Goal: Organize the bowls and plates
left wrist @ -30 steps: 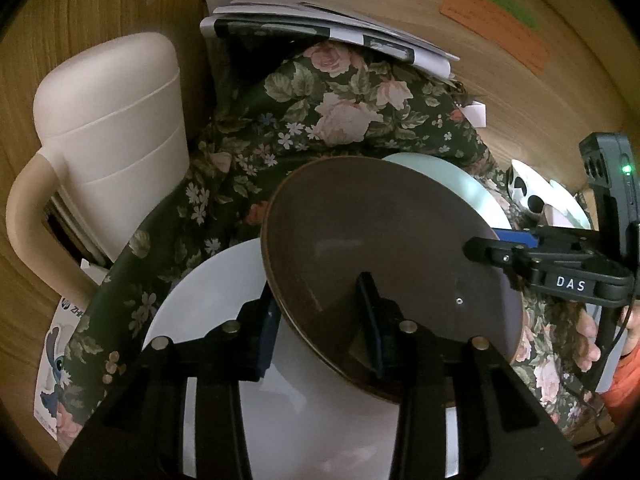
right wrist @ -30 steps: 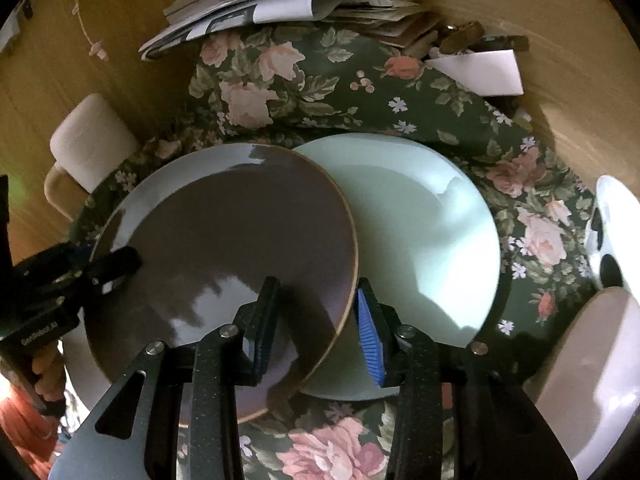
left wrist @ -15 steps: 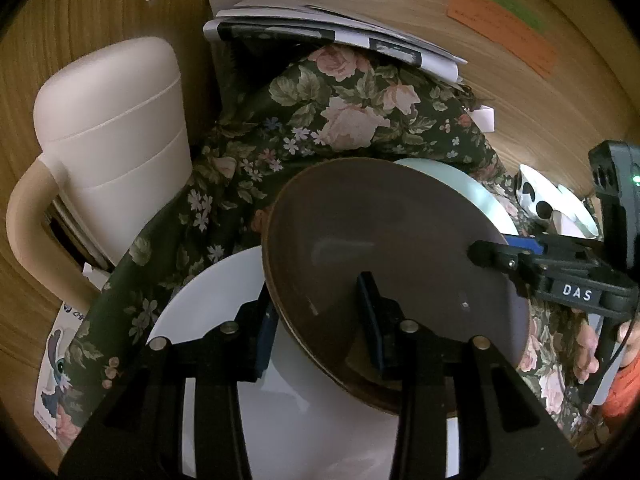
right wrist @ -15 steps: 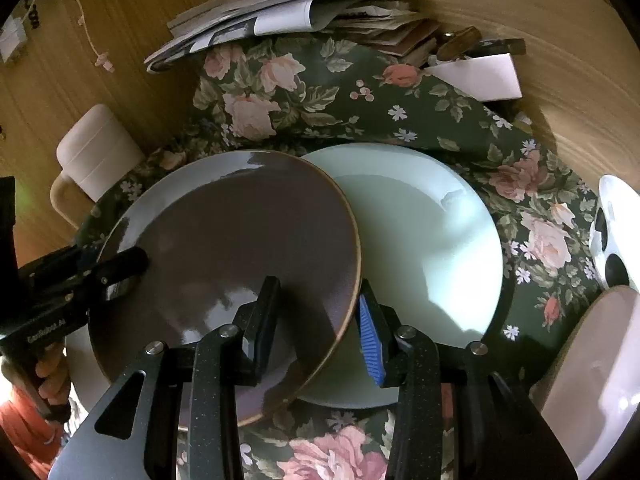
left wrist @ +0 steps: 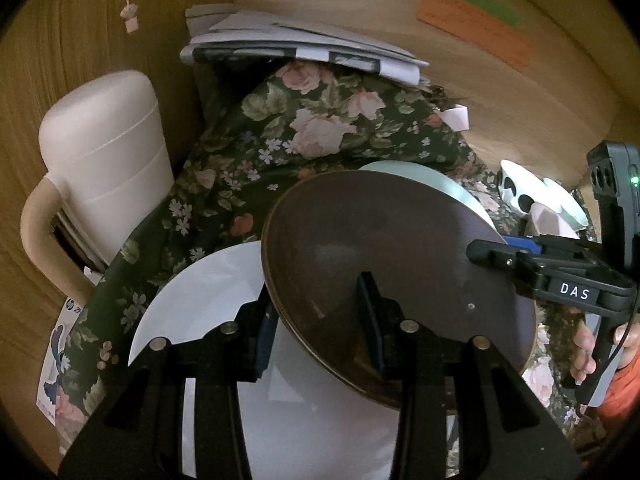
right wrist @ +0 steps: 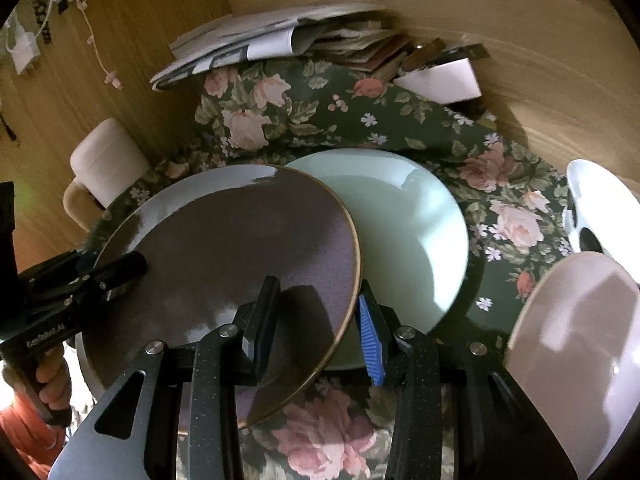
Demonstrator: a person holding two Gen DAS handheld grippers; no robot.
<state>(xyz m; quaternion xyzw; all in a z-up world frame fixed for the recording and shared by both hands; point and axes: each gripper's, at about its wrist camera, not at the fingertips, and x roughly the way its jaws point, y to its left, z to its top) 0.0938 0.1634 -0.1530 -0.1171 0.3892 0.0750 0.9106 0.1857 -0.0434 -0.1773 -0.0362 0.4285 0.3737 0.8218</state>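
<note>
1. Left gripper [left wrist: 318,320] pinches the near-left rim of the brown plate [left wrist: 384,248]; handle lettering in the right wrist view is blurred, unreadable.
2. Brown plate sits tilted above the white plate [left wrist: 208,292] and mint plate [right wrist: 404,224], hiding part of each.
3. Right gripper [right wrist: 316,320] clamps the plate's right rim; its label reads "DAS".
4. Orange note [left wrist: 476,26] writing is illegible.

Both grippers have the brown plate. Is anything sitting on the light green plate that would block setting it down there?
Nothing visible does. The brown plate, gripped by the left gripper and right gripper, overlaps the light green plate, whose exposed face is bare.
</note>
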